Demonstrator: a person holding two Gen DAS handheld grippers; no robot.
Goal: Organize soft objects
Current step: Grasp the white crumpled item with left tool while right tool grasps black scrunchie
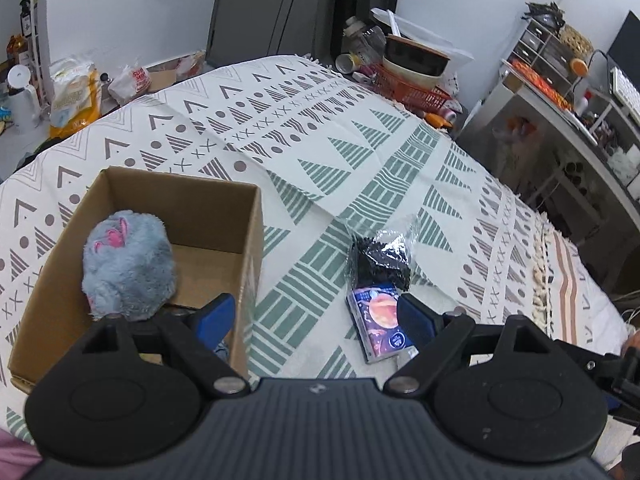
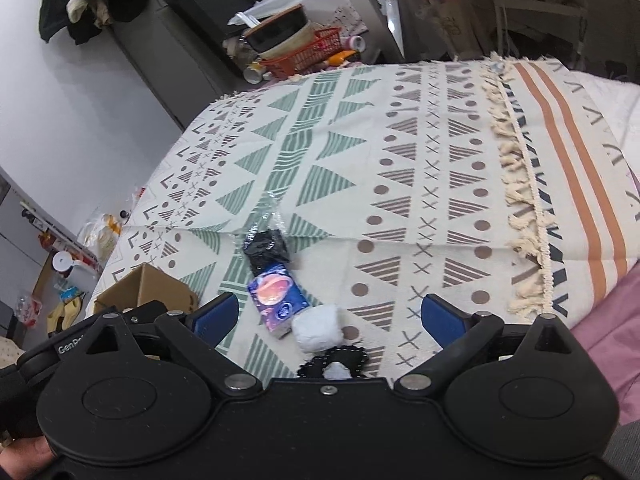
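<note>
Both grippers hover wide open and empty over the patterned cloth-covered bed (image 1: 320, 128).

The fluffy grey plush toy (image 1: 128, 264) sits inside the brown cardboard box (image 1: 248, 240); left gripper (image 1: 316, 316) and right gripper (image 2: 330, 316) hang above a purple tissue packet (image 2: 276, 296), a black bagged bundle (image 2: 267, 249) and a white roll (image 2: 318, 330), possibly soft cloth.

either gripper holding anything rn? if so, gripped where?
Nothing held. Left gripper and right gripper are both open and empty; the tissue pack lies on the blanket, ungripped.
</note>
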